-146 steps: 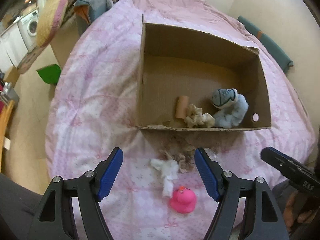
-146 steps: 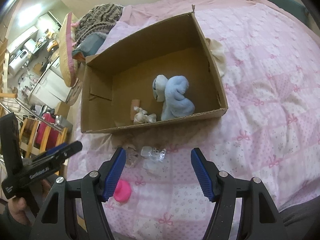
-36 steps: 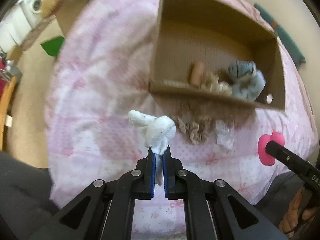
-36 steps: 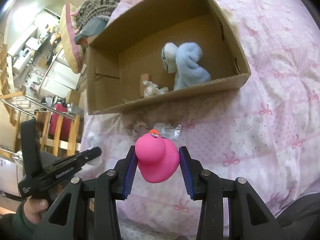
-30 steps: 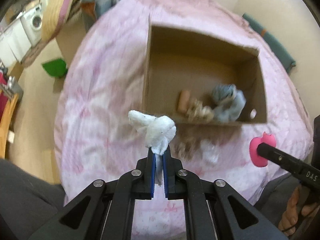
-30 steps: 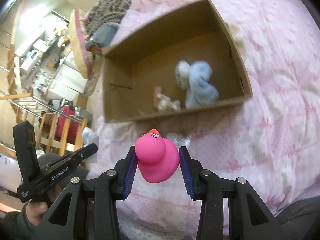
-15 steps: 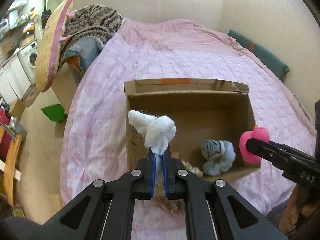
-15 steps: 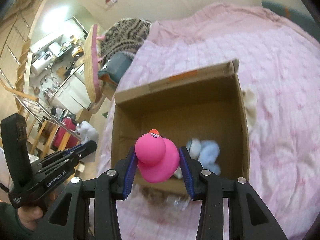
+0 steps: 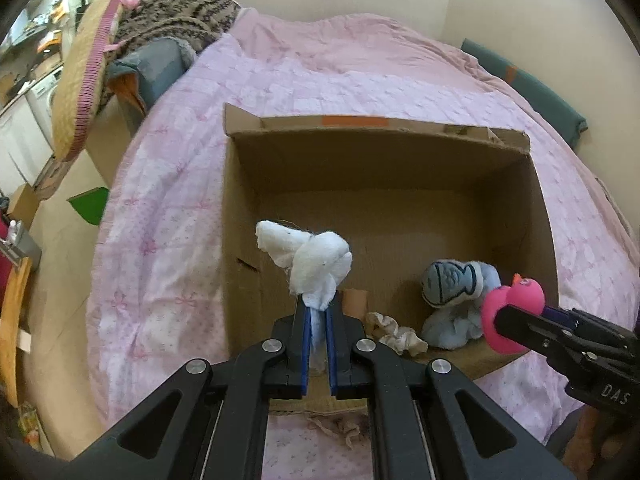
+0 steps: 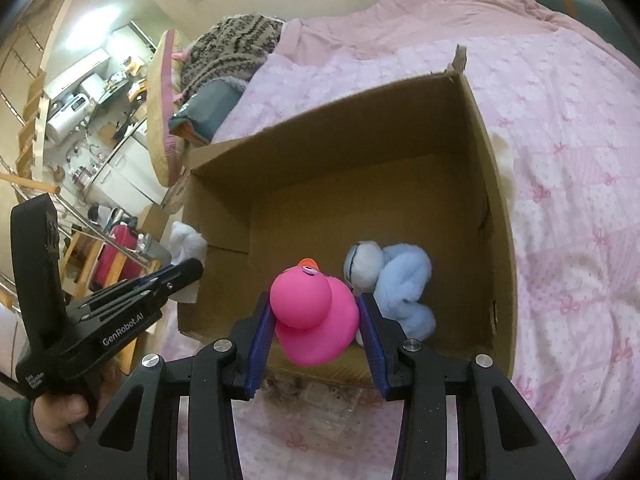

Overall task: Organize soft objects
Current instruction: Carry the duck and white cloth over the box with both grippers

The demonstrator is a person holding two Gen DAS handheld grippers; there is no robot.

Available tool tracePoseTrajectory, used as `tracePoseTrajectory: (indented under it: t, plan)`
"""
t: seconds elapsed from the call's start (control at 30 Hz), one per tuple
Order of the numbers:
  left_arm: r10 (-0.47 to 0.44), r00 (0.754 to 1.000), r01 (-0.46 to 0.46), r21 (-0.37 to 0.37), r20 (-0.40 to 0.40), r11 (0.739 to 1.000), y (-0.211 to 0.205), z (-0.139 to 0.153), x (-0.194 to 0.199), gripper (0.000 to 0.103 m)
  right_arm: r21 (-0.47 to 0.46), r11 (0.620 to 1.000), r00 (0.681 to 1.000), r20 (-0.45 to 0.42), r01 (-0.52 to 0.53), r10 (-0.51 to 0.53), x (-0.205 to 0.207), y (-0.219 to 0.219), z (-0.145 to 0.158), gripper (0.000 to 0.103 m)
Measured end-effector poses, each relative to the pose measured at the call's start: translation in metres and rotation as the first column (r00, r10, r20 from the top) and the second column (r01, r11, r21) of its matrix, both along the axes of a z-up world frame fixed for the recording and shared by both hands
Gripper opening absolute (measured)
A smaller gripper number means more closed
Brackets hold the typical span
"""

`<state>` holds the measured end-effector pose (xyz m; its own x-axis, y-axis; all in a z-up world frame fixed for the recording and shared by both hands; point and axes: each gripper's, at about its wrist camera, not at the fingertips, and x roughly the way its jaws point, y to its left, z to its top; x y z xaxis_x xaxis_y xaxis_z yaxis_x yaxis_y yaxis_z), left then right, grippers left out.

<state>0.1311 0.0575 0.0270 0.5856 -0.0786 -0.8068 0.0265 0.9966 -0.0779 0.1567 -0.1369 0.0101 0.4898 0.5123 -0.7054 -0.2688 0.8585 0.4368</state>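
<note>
A pink quilt [image 9: 168, 216] with a bow print covers the bed, and an open cardboard box [image 9: 536, 200] sits on it at frame centre. At upper left a knitted blanket [image 9: 176, 12] lies heaped, with a kitchen beyond. The left gripper [image 9: 317, 320] is clamped on a white cloth wad [image 9: 308, 258] over the box's left side. The right gripper [image 10: 316, 322] grips a pink rubber duck [image 10: 316, 312] above the near wall. Inside lie a blue plush [image 9: 456, 292] and a cream scrap [image 9: 394, 332], possibly a scrunchie. Crumpled bits at the bottom edge are mostly hidden.
</note>
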Motion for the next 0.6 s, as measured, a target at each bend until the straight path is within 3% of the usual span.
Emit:
tracePoseTrajectory:
  t: [0.3,0.6]
  plan:
    - [0.02,1.0,-0.02,0.005,-0.024,1.0,0.007,-0.014,0.006,0.007,-0.052,0.999,1.0,-0.028,-0.015,0.014,0.01,0.012,-0.015,0.044]
    - [0.009,1.0,-0.009,0.009,-0.001,1.0,0.002,-0.012,0.003,0.007,-0.064,0.998,0.999,-0.051,-0.012,0.008,0.012,0.012,-0.021,0.044]
